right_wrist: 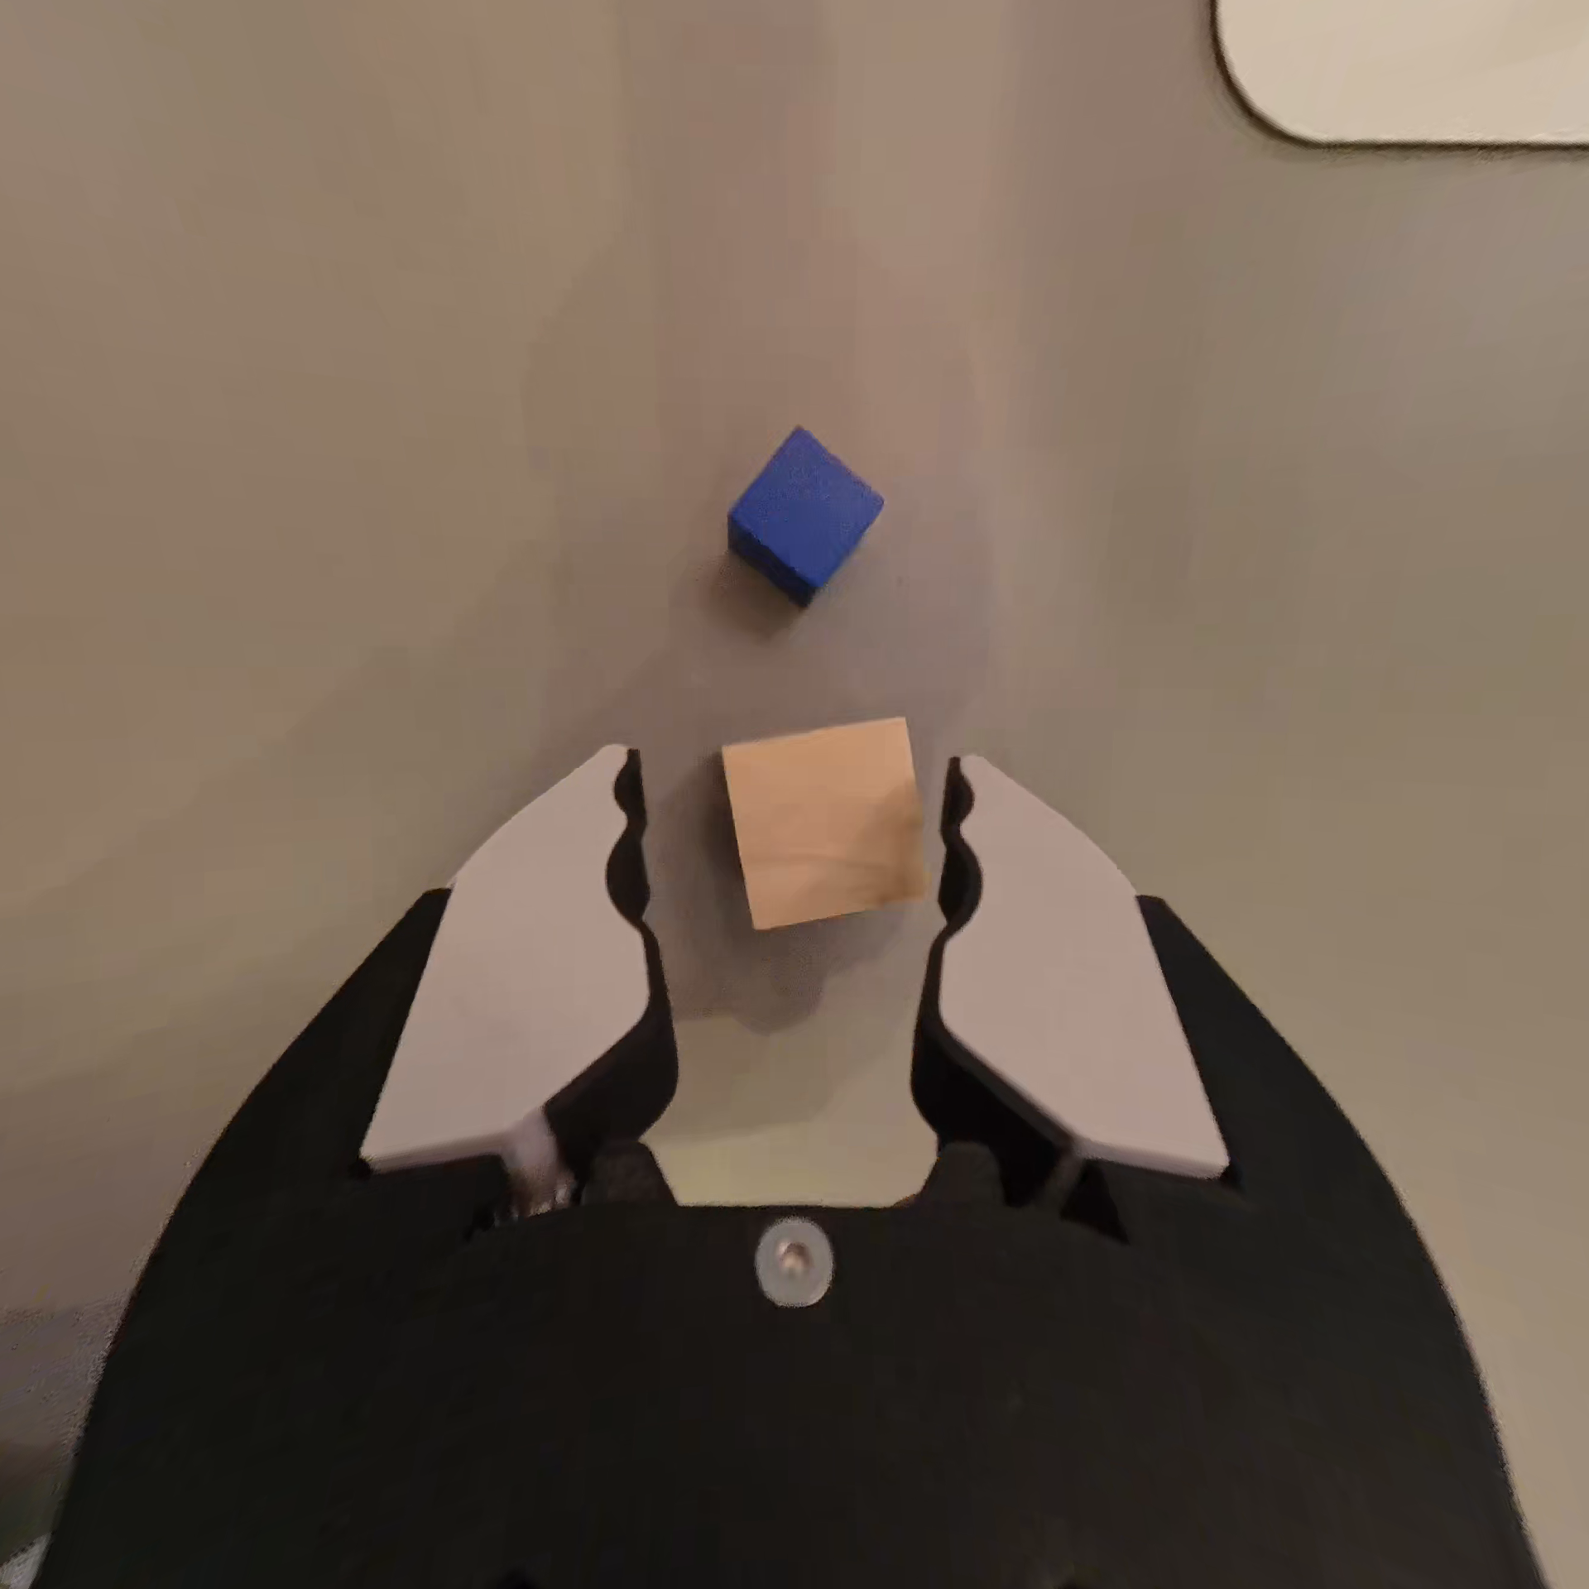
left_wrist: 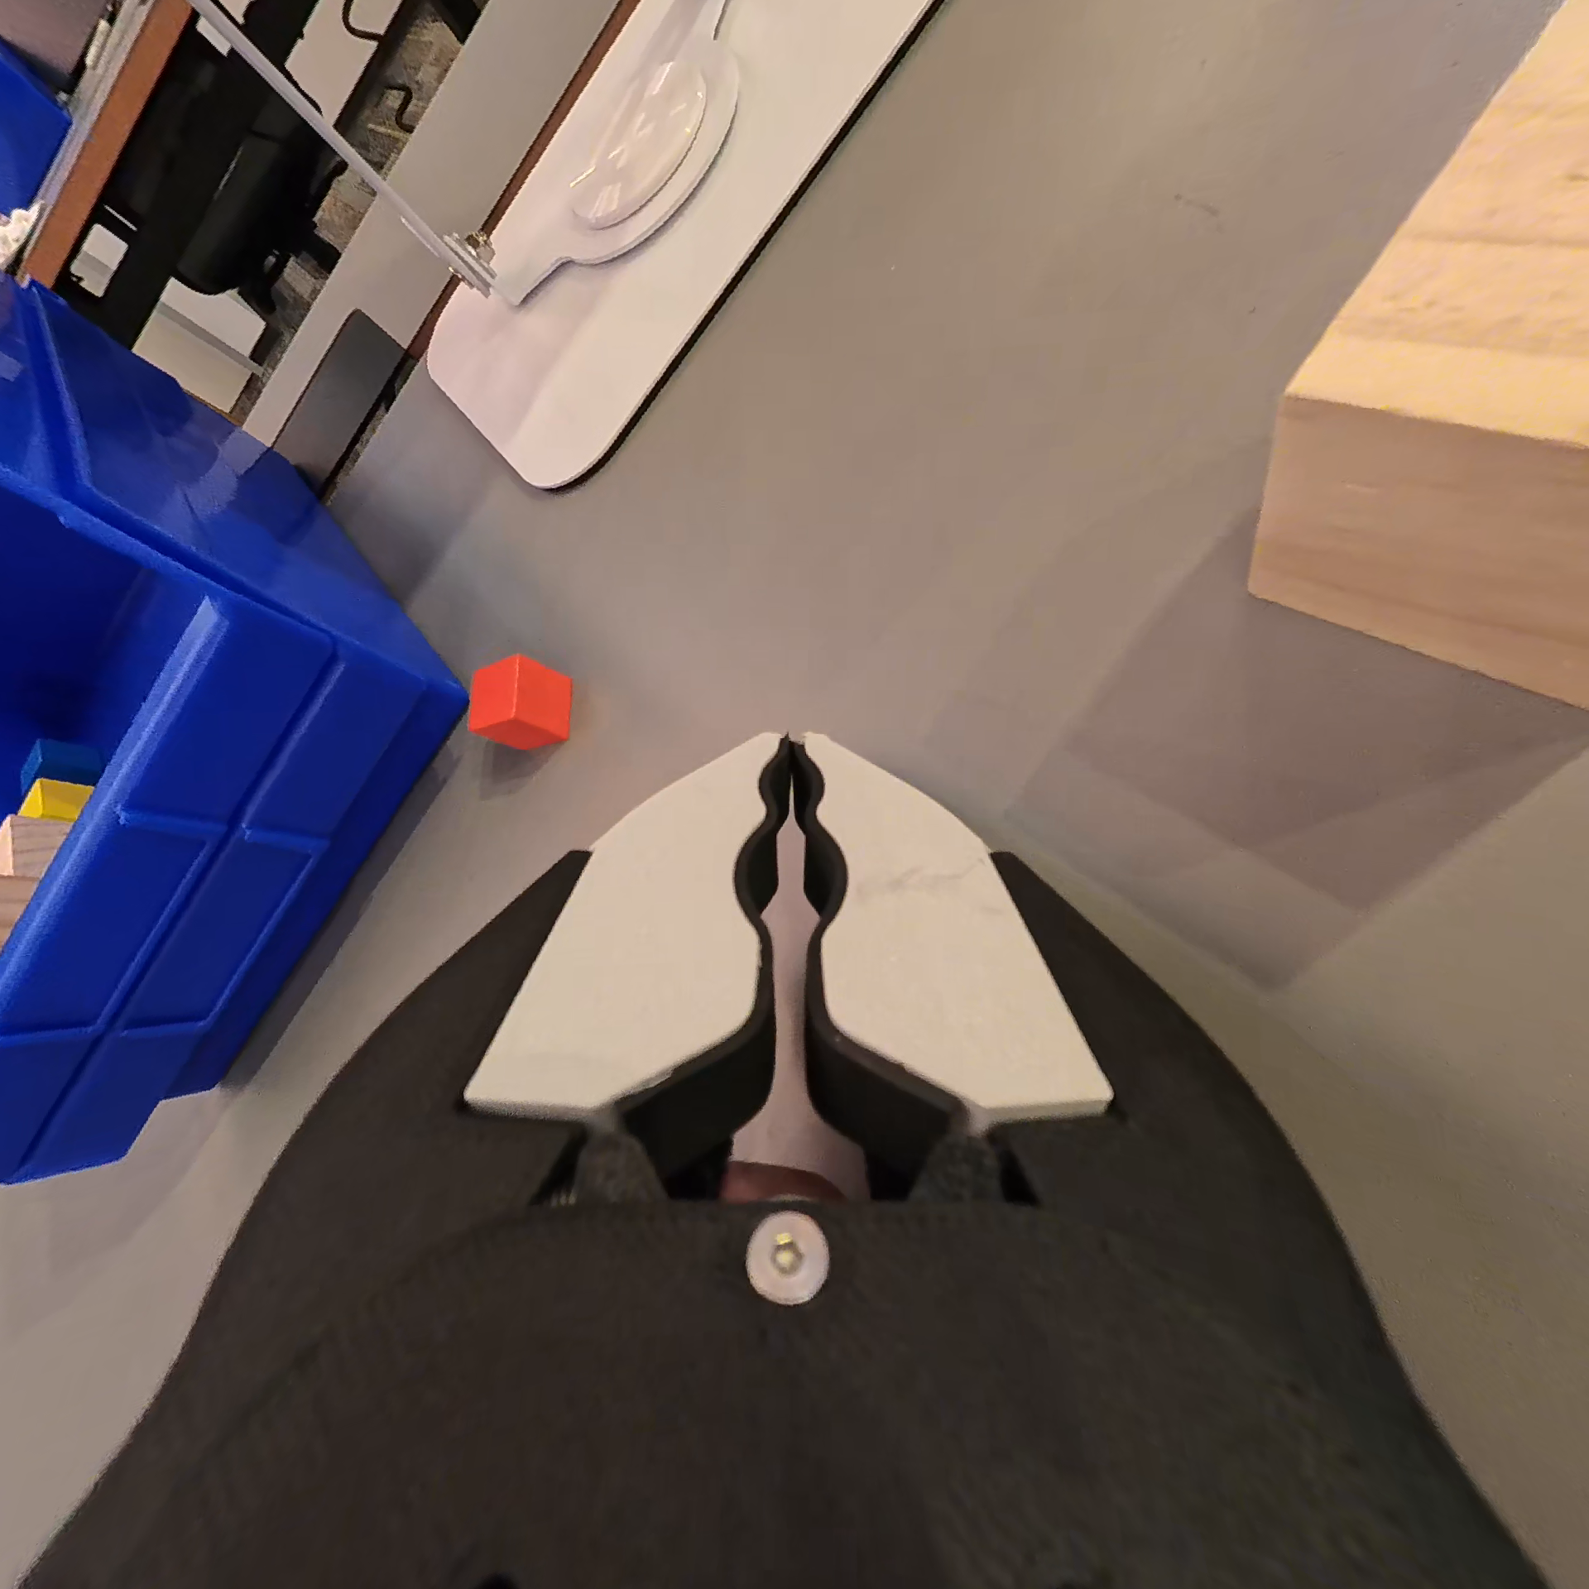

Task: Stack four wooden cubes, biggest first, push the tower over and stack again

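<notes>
Pale wooden cube (right_wrist: 824,823) lies between the spread right tongs (right_wrist: 793,765), untouched; left tongs (left_wrist: 789,741) pressed together, empty.

Grey tabletop (left_wrist: 989,430) (office chair (left_wrist: 232,198) beyond)

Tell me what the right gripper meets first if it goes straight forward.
Probably the plain wooden cube, which lies between the open right gripper fingers. The small blue cube lies beyond it. Depth is unclear.
</notes>
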Motion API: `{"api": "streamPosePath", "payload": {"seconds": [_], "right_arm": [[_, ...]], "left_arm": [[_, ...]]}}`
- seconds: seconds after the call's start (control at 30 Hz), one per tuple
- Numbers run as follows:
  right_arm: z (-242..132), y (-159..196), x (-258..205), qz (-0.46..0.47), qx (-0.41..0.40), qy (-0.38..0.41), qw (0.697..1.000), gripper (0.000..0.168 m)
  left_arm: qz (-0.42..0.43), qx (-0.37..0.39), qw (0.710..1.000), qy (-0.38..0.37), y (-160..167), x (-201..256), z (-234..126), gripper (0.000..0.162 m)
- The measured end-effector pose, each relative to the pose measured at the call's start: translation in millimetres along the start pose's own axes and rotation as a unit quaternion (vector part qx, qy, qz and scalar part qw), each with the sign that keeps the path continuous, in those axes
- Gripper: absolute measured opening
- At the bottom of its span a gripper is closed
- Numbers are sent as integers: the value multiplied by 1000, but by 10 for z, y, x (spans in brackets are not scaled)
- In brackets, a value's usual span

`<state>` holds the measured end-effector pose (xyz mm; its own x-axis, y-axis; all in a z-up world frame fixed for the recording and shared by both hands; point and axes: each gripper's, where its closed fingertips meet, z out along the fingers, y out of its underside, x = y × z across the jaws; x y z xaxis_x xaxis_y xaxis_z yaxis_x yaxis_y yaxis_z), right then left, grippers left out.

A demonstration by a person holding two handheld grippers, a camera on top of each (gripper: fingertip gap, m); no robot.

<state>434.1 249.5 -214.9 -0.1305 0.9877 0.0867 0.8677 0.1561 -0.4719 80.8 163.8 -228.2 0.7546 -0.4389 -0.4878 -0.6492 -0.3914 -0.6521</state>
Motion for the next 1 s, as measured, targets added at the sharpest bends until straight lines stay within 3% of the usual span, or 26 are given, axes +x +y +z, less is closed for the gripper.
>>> {"api": "streamPosePath", "payload": {"seconds": [0.1,0.17,0.33,0.5,0.6,0.73,0.83,0.93,1.0], "right_arm": [[58,-12,-1,-10,7,-17,1000,46],[-10,-135,21,-7,16,-13,1000,46],[-123,-1170,-224,-35,101,-22,994,45],[206,-2131,-710,-87,81,-43,992,46],[379,-2509,-916,-95,79,-68,990,46],[583,-2685,-942,-79,66,-74,992,46],[752,-2628,-982,-69,34,-94,993,46],[726,-2678,-1003,-61,57,-101,991,47],[529,-2671,-897,-51,92,-85,991,64]], "left_arm": [[2,0,1000,-3,0,-2,1,0],[2,-1,1000,-5,2,-7,2,0],[-3,-3,1000,-4,5,-14,8,0],[1,-1,1000,-4,4,-7,0,0],[1,-1,1000,-4,7,-7,-3,0],[0,0,1000,-2,7,-5,-4,0],[-1,-2,1000,-2,11,-7,-3,0],[-3,-2,1000,-1,13,-8,-3,0],[-3,-2,1000,-1,13,-9,-5,0]]}}
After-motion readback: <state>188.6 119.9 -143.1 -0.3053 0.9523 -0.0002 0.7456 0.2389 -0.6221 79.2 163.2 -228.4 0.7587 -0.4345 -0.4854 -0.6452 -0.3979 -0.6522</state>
